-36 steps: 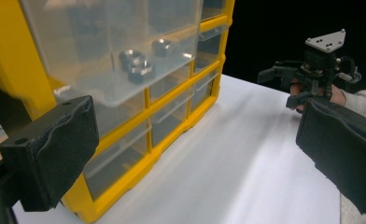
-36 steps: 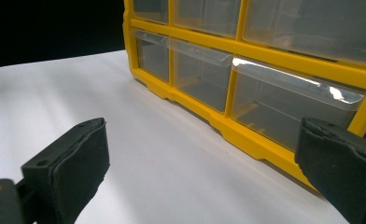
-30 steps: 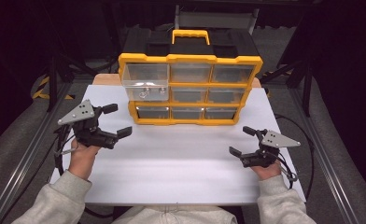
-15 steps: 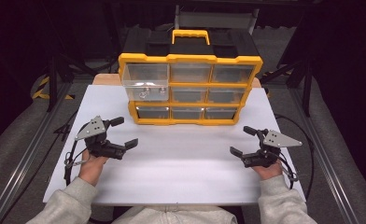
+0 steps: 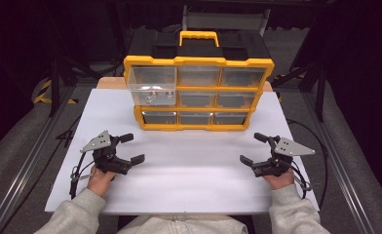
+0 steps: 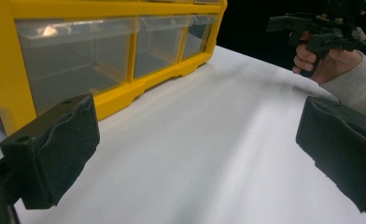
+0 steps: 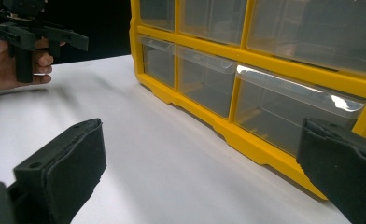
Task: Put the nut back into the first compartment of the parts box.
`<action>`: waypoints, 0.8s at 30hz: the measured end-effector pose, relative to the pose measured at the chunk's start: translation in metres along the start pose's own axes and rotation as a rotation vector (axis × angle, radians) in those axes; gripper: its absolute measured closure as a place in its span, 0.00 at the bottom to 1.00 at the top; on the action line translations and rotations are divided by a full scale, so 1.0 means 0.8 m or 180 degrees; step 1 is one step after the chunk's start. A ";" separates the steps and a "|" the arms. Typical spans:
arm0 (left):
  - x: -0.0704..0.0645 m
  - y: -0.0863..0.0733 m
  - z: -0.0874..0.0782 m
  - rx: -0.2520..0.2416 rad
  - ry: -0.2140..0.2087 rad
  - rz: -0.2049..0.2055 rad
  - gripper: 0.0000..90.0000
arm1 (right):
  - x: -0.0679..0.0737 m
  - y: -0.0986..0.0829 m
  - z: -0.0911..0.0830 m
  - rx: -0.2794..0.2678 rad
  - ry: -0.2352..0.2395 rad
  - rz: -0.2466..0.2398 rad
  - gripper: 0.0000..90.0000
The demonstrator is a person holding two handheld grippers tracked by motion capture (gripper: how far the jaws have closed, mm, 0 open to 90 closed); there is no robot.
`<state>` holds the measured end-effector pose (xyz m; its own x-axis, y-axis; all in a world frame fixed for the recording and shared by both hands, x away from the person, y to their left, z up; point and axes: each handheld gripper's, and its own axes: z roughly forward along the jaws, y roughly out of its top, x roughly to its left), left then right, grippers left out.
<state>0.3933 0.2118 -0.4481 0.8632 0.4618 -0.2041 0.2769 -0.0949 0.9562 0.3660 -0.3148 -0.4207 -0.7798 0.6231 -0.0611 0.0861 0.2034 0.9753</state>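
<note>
L gripper jaws apart | R gripper jaws apart | organizer behind

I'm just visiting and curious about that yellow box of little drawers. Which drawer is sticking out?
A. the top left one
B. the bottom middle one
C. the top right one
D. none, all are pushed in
A: in the high view the top left drawer juts forward from the yellow box and overhangs the row below, with small metal bits inside, while the other drawers sit flush.
</note>
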 end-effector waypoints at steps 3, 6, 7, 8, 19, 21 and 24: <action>0.002 -0.007 0.001 0.0080 -0.0035 -0.0047 0.00 | 0.000 -0.004 0.000 0.0006 -0.0005 -0.0013 0.02; 0.002 -0.010 0.003 0.0100 -0.0027 -0.0044 0.00 | -0.002 -0.008 0.001 0.0025 -0.0015 0.0006 0.01; 0.002 -0.009 0.003 0.0090 -0.0017 -0.0024 0.00 | -0.001 -0.008 0.002 0.0043 -0.0029 -0.0002 0.01; 0.001 -0.009 0.003 0.0076 -0.0017 -0.0028 0.00 | -0.001 -0.009 0.002 0.0042 -0.0031 0.0001 0.01; -0.007 -0.004 0.001 0.0019 0.0037 0.0143 0.00 | -0.002 -0.010 0.003 0.0044 -0.0034 -0.0009 0.01; -0.007 -0.004 0.001 0.0024 0.0042 0.0130 0.00 | -0.002 -0.010 0.003 0.0037 -0.0044 -0.0010 0.01; -0.006 -0.004 0.000 -0.0003 0.0048 0.0100 0.00 | -0.002 -0.010 0.003 0.0033 -0.0045 -0.0018 0.01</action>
<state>0.3884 0.2101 -0.4503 0.8650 0.4717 -0.1710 0.2494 -0.1085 0.9623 0.3679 -0.3155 -0.4286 -0.7713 0.6326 -0.0696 0.0884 0.2148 0.9727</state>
